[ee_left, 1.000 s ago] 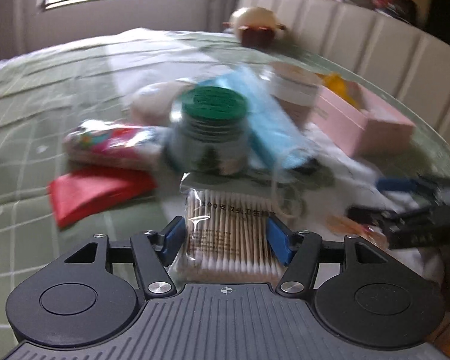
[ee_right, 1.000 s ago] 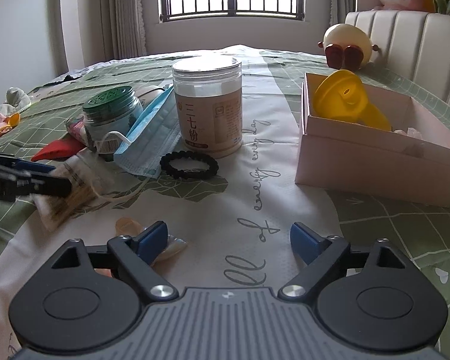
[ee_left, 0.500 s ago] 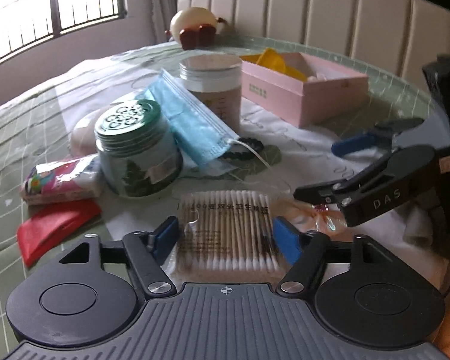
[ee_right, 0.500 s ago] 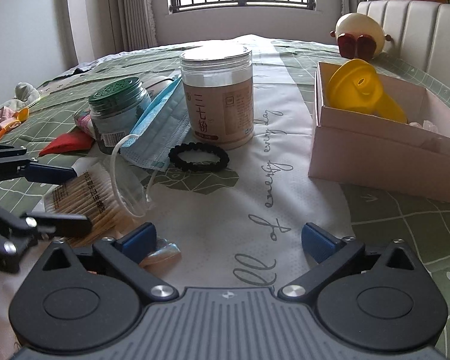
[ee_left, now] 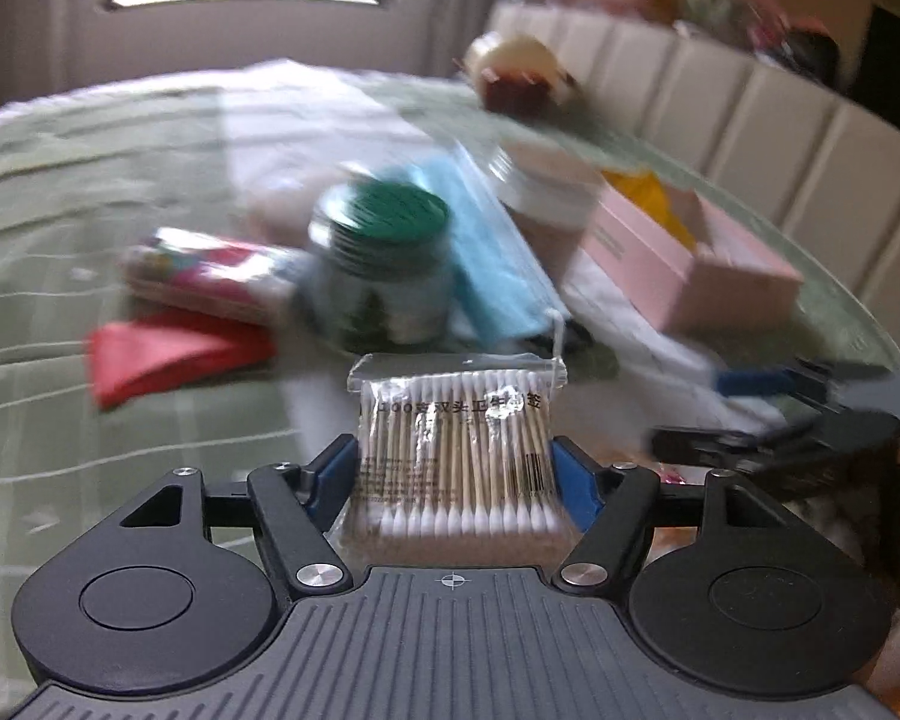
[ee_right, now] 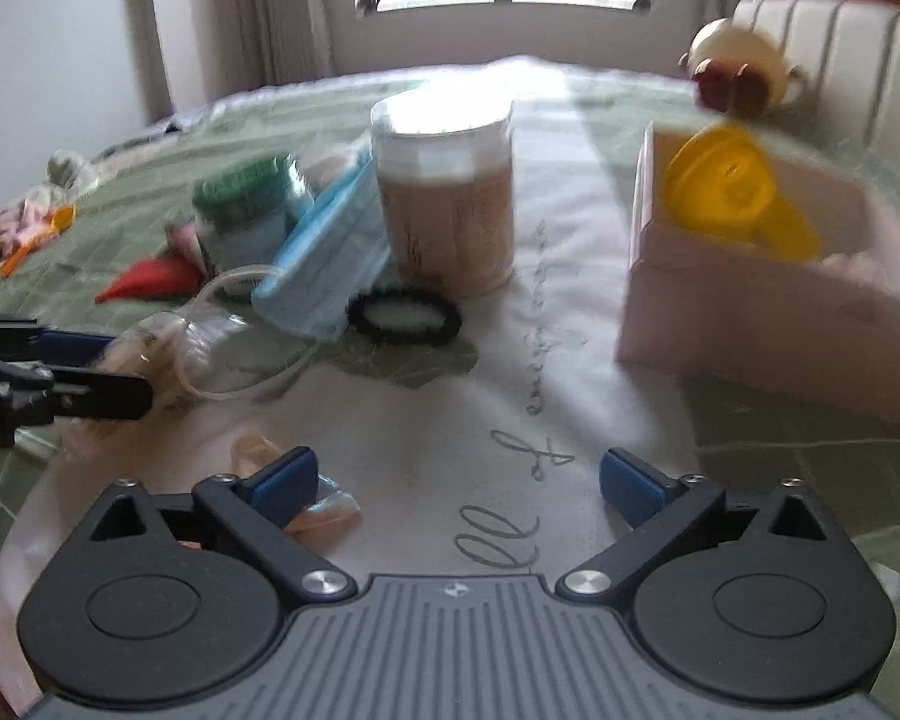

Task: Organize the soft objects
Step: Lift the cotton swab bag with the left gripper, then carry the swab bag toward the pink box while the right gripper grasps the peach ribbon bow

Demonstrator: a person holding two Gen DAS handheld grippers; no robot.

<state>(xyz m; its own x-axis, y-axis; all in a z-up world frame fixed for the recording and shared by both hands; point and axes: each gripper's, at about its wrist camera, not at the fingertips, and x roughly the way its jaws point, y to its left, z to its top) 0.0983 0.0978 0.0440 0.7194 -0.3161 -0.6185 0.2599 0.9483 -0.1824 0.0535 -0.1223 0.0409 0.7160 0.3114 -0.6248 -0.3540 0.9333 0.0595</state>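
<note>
My left gripper (ee_left: 455, 480) is shut on a clear pack of cotton swabs (ee_left: 456, 450) and holds it above the table; a white loop of the blue face mask (ee_left: 498, 264) hangs at the pack's far corner. In the right wrist view the left gripper (ee_right: 108, 372) shows at the left with the pack (ee_right: 168, 348). My right gripper (ee_right: 459, 483) is open and empty over the white cloth. The mask (ee_right: 330, 252) leans on the tall jar (ee_right: 444, 198). A pink box (ee_right: 768, 294) holds a yellow item (ee_right: 726, 192).
A green-lidded jar (ee_left: 390, 264), a tissue pack (ee_left: 210, 282) and a red cloth (ee_left: 168, 354) lie at the left. A black hair tie (ee_right: 405, 318) lies before the tall jar. A small wrapped item (ee_right: 306, 498) lies by the right gripper's left finger. A plush toy (ee_right: 738, 72) sits far back.
My left gripper has swung and lifted with the swab pack; the view is blurred by motion. The right gripper has shifted slightly and stays open.
</note>
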